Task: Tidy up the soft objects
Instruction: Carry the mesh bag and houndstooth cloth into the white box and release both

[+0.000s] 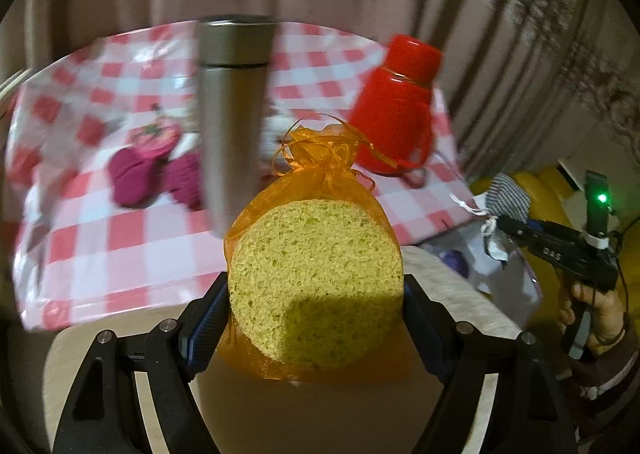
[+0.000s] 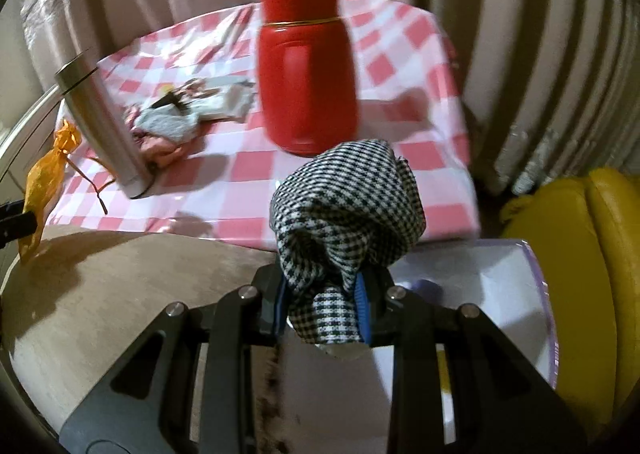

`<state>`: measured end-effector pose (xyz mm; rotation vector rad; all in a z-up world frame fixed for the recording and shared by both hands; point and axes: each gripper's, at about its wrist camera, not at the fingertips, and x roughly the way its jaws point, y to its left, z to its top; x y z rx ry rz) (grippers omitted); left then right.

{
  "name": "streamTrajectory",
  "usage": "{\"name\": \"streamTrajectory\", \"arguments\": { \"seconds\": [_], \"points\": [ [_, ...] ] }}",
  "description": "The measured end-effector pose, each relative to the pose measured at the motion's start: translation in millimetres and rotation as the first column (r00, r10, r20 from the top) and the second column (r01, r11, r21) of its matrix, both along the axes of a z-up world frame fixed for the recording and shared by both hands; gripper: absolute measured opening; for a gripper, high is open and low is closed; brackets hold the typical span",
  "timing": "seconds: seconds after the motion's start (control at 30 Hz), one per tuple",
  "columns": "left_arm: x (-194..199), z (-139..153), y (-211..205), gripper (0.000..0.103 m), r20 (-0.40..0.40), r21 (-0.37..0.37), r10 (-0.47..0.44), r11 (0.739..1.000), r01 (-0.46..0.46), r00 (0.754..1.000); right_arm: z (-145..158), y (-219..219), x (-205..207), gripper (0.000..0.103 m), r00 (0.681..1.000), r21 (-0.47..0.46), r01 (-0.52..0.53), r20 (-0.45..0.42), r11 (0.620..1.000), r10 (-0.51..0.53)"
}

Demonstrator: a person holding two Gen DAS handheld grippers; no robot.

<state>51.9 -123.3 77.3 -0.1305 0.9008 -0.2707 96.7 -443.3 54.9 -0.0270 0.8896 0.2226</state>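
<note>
My left gripper [image 1: 316, 294] is shut on a sheer orange drawstring bag [image 1: 320, 170] that holds a yellow-green sponge [image 1: 316, 254]; the pads press its two sides. The bag hangs in front of the table edge. My right gripper [image 2: 322, 302] is shut on a bundled black-and-white houndstooth cloth [image 2: 348, 206], which bulges above the fingers. In the left wrist view that cloth [image 1: 510, 192] shows at the right, with a hand [image 1: 592, 310] on the handle. In the right wrist view the orange bag [image 2: 44, 182] shows at the left edge.
A table with a pink-and-white checked cloth [image 1: 120, 246] carries a steel flask [image 1: 232, 114], a red flask [image 2: 308, 74], magenta knitted pieces [image 1: 132, 174] and a grey and pink soft heap [image 2: 168, 122]. Below are a beige surface [image 2: 100, 294], a white box [image 2: 480, 274] and a yellow seat [image 2: 592, 254].
</note>
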Motion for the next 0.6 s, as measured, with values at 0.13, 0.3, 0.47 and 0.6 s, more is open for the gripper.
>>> {"name": "streamTrajectory", "arguments": {
  "seconds": [0.13, 0.3, 0.47, 0.6],
  "points": [
    [9, 3, -39, 0.082, -0.006, -0.024, -0.086, 0.996, 0.086, 0.996, 3, -21, -3, 0.034, 0.999, -0.005, 0.045, 0.007, 0.999, -0.045],
    [16, 6, -84, 0.082, -0.007, -0.041, -0.173, 0.984, 0.172, 0.985, 9, -43, -8, 0.034, 0.995, -0.002, 0.093, 0.027, 0.996, -0.093],
    [19, 8, -127, 0.082, -0.003, -0.055, -0.260, 0.964, 0.259, 0.966, 15, -56, -12, 0.036, 0.992, 0.002, 0.121, 0.042, 0.993, -0.121],
    [20, 7, -153, 0.082, 0.000, -0.060, -0.317, 0.947, 0.316, 0.949, 20, -61, -15, 0.040, 0.990, 0.007, 0.128, 0.057, 0.992, -0.128]
  ]
}}
